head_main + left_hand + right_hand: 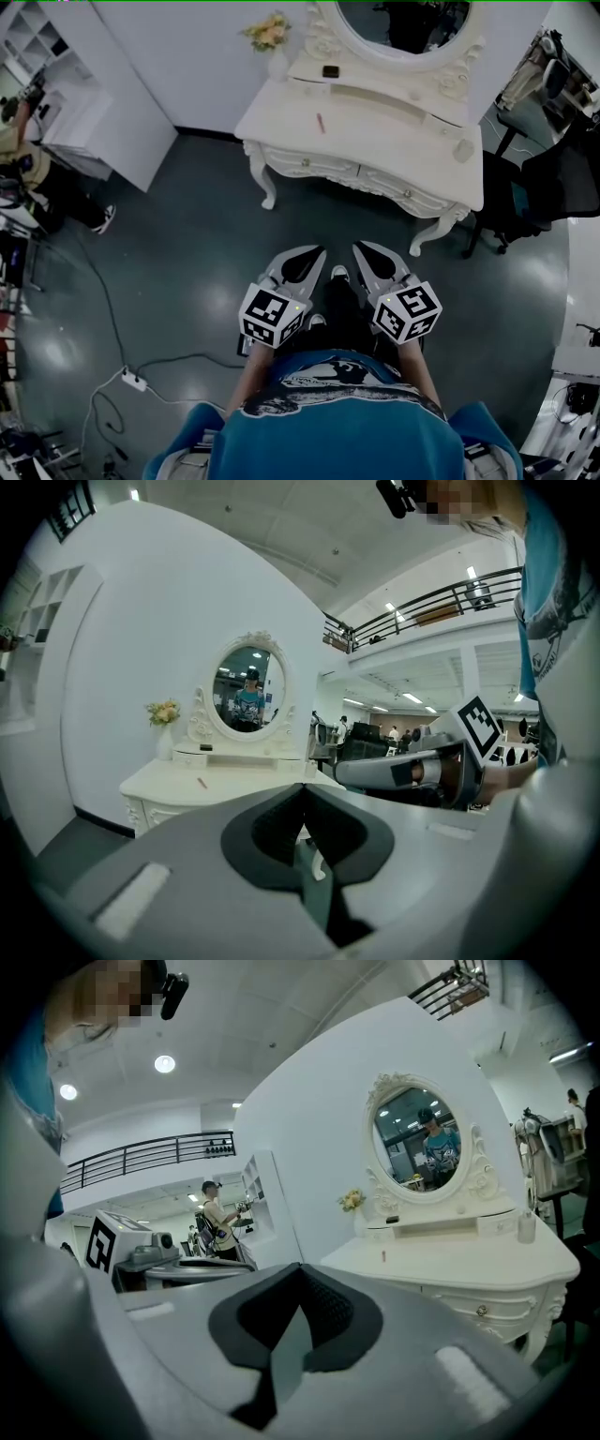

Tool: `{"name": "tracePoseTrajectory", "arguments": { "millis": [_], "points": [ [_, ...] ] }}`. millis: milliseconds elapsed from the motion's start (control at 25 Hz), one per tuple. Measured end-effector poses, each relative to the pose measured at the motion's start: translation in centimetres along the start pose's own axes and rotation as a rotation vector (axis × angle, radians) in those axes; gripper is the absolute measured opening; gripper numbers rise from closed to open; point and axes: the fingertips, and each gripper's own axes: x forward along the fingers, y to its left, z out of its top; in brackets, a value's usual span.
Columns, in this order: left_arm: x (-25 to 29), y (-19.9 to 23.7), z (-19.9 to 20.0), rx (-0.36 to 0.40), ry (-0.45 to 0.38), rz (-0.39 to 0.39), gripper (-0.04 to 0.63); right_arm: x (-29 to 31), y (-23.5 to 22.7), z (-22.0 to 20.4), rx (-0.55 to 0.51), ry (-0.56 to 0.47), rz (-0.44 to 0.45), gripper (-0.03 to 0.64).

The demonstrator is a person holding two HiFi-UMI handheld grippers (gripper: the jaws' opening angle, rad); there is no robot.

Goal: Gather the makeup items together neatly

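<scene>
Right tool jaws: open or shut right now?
Shut. In the right gripper view the grey two-jaw right tool has its jaws closed tip to tip, with nothing between them.

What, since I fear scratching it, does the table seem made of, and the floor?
Table: likely white-painted wood with a satin sheen, going by the carved scrolls and curved legs; moulded resin is possible. Floor: dark and glossy with bright glare patches, probably polished concrete or epoxy.

A white carved dressing table (375,141) with 1 oval mirror (403,23) stands against a white wall (187,56); the floor (187,253) is dark and glossy — a power strip (134,381) lies on it; a black chair (553,178) stands beside the table.
</scene>
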Motion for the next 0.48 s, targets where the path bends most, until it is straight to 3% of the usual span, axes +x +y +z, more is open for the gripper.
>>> {"name": "tracePoseTrajectory", "arguments": {
  "millis": [240, 480],
  "points": [
    [2.1, 1.8, -0.2, -0.012, 0.032, 0.024, 0.014, 2.6, -2.4, 0.4, 0.024, 0.012, 0.030, 0.002],
    [6.8, 6.4, 2.0, 0.000, 0.037, 0.073, 0.015, 7.0, -7.0, 3.1, 0.019, 0.000, 0.054, 0.002]
  ]
}}
